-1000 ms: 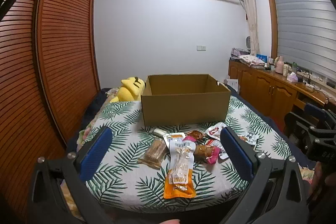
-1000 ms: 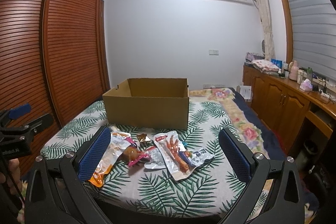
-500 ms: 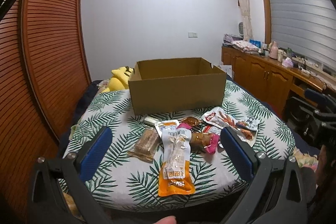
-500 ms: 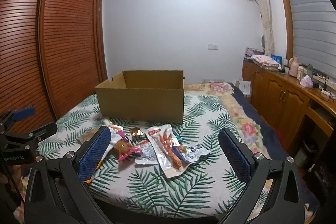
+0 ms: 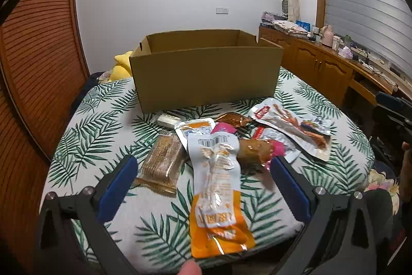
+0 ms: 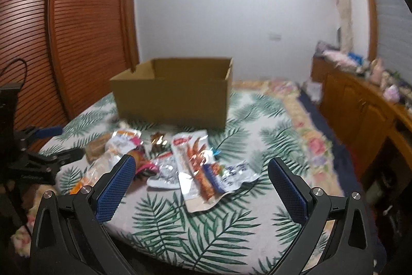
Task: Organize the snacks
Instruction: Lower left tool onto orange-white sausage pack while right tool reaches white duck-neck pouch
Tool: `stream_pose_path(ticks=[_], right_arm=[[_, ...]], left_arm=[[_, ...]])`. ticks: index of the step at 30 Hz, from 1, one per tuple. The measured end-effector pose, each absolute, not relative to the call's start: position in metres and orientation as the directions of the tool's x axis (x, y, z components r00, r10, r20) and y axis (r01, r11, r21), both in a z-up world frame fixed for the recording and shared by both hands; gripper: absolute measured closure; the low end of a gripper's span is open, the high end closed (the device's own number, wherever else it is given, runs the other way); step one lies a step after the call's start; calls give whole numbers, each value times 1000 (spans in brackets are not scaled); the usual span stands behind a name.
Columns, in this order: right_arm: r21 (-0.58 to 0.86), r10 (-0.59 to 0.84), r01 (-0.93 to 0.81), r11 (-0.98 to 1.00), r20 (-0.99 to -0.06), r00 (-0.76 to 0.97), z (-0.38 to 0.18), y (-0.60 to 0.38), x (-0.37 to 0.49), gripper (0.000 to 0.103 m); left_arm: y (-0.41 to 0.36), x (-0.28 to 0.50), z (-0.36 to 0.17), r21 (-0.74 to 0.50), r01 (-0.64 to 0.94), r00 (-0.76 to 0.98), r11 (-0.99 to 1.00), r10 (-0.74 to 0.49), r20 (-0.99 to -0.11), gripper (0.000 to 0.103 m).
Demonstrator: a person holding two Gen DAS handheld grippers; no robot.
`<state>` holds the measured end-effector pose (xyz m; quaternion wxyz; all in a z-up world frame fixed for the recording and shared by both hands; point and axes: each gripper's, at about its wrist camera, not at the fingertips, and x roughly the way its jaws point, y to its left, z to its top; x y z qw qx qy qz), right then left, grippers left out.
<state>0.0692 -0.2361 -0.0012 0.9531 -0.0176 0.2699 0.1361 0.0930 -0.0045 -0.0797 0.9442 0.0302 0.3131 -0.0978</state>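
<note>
While nothing is yet gripped, approach stage by the look of it: left gripper [image 5: 203, 177] with jaws spread wide, poised over the long orange-and-clear pouch [image 5: 216, 190] at the near edge of the leaf-print bed [image 5: 85, 135]; right gripper [image 6: 200, 179] likewise wide and empty, aimed at the chicken-feet packet [image 6: 195, 166]. Snacks heaped in a loose, overlapping pile just in front of the open cardboard box [image 5: 206, 71]: brown cracker pack [image 5: 162, 161] to the left of the pouch, pink-ended sausage [image 5: 257, 151] to its right, small white bar [image 5: 167, 119] near the box wall, red-labelled packets beyond. Box apparently empty, though floor hidden from both views. Next, probably: lower onto the pouch and close across its narrow width, then lift clear of the packet tucked under its far end and carry over the front wall. Slippery, floppy film; likely to sag or drag neighbours. Right view blurred, so fine detail there uncertain.
</note>
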Motion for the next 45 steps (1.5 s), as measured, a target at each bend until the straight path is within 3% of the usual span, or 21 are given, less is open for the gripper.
stream_pose_path(ticks=[7,11,19,26,28,30,45], right_arm=[[-8,263,-342,940,-623,736,-25,-237,99,13],[53,285,-339,939,-670,686,-41,-248,120,19],[202,343,-290,935,-722,601,-64,-266,146,24],[181,322,-287,941,-744,585,-74,-255,149,24],[183,321,-286,941,-752,576,-77,-254,151,24],[193,326,-282,940,-757,567,-81,-254,155,24],[296,366,-215,931,-771,522,-89,-270,197,25]], left_arm=[[-5,120,-102,-27,243,720,970,-198,-665,0],[-2,128,-110,-113,271,678,956,-273,-683,0],[-4,136,-129,-168,274,619,947,-307,-723,11],[-16,140,-139,-127,291,596,948,-283,-751,12],[-14,141,-140,-129,287,591,949,-281,-756,19],[-12,142,-141,-134,273,596,953,-277,-754,46],[-11,145,-144,-123,280,604,952,-274,-748,50]])
